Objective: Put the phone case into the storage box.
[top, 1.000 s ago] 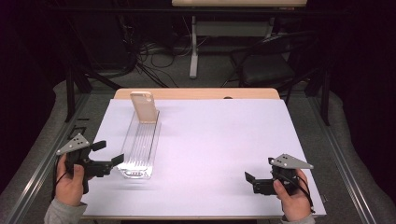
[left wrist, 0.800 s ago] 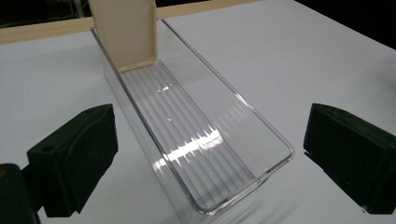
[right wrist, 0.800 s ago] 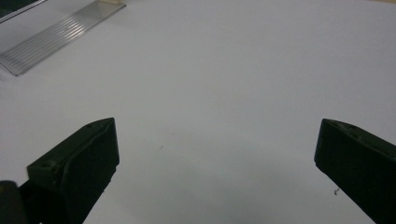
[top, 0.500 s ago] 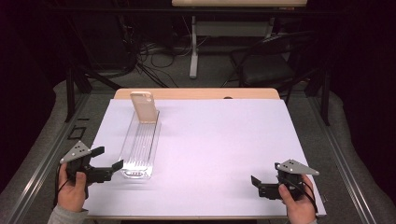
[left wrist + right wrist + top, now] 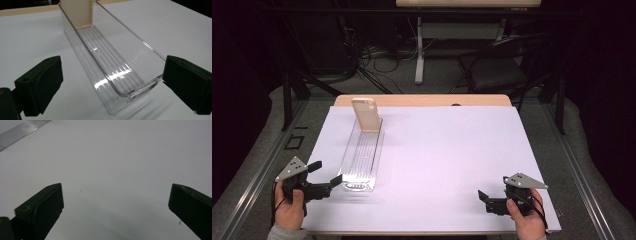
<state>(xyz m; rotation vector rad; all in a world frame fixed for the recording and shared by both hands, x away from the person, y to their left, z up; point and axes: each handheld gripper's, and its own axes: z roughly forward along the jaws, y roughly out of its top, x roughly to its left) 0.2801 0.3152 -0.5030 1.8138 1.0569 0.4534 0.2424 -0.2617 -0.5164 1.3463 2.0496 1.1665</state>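
I'm holding my left tongs (image 5: 326, 179) wide open at the near left of the worktop (image 5: 452, 150), jaws spread around nothing, pointing at the near end of the clear plastic tray (image 5: 362, 155). In the left gripper view the tray (image 5: 110, 67) is lying lengthwise away from me on the white sheet, its rounded near corner sitting between my jaws, with one jaw looking very close to the right wall; I can't tell if it's touching. A tan block (image 5: 366, 114) is leaning at the tray's far end. My worry: the plastic is slick and light, so if I'm closing across that curved corner it may squirt out or skid, and a nudge could tip the block. Moving across, my right tongs (image 5: 484, 200) are open too, hanging over bare sheet well apart from the tray, so they aren't steadying anything if it slides.
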